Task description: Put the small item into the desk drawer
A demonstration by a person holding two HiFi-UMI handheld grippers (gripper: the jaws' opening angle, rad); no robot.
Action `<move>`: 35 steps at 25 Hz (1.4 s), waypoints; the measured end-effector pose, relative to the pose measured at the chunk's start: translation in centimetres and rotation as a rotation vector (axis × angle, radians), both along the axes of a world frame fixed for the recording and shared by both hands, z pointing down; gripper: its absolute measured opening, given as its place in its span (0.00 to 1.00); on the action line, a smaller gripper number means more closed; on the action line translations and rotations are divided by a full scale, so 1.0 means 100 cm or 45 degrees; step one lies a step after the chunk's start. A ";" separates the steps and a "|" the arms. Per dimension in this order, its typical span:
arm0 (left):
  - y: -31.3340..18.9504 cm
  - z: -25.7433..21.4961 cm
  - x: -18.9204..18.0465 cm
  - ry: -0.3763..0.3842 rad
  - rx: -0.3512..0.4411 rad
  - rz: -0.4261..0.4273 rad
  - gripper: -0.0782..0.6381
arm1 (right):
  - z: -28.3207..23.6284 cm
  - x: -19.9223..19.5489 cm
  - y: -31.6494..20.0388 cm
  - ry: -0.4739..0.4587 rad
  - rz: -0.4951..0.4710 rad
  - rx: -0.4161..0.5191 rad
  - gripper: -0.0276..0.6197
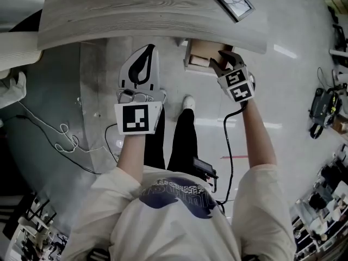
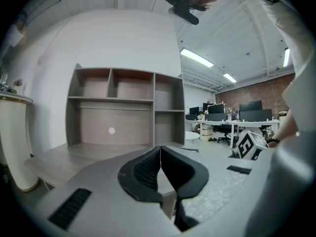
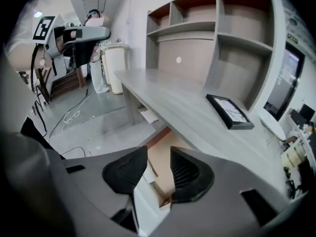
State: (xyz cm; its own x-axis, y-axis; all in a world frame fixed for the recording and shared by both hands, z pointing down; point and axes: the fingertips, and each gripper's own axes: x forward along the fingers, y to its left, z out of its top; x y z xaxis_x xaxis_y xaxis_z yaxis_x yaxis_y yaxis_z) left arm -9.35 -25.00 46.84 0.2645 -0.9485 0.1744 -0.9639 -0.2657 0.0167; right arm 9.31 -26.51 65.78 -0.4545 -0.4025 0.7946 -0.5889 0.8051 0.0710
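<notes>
Right claw (image 3: pixel 159 158): released, its two ribbed black pads apart with nothing between them; it hangs over the open drawer (image 1: pixel 189 58), just under the front edge of the bench (image 1: pixel 136 15)
Left claw (image 2: pixel 160 164): clenched on nothing, pads meeting tip to tip, held out to the side above the floor and well apart from the drawer
Small item (image 1: pixel 198 62): a pale, rounded piece in the drawer's near-left part looks to be it, though it is too small to be sure; neither claw carries anything
Done: drawer stands open, and the item seems to be inside already, free of the claw
Left: as I judge it, only pushing the drawer shut, if that belongs to the job
Bench make: long slab, pale grey wood grain, matt, front edge gently curved
Drawer make: shallow box, warm tan board inside, lighter front panel, square corners
Claw make: smooth grey moulded shells, dark rubbery pads with fine ridges, a cube of black-and-white square markers on each
Framed panel (image 1: pixel 232 0): flat dark-rimmed rectangle with a light glossy face, lying on the bench near the drawer
Floor (image 1: pixel 95 86): smooth pale grey, slightly shiny, a thin white cable (image 1: pixel 62 135) looping over it
</notes>
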 end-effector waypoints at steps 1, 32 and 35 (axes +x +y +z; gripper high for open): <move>-0.002 -0.009 0.003 0.001 0.017 0.003 0.12 | -0.010 0.002 -0.001 -0.024 0.035 0.009 0.26; 0.028 -0.260 0.042 -0.061 0.525 0.151 0.12 | -0.352 0.033 0.032 -0.540 0.654 0.740 0.11; 0.033 -0.276 0.043 -0.058 0.580 0.155 0.12 | -0.381 0.031 0.041 -0.592 0.668 0.846 0.09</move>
State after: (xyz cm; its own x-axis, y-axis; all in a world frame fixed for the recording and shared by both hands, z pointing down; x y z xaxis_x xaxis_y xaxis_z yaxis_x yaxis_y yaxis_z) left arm -5.05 -21.75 19.23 0.3805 -0.8935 -0.2385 -0.9223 -0.3476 -0.1691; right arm 12.44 -22.43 27.68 -0.3003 -0.9466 0.1170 -0.9466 0.3109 0.0859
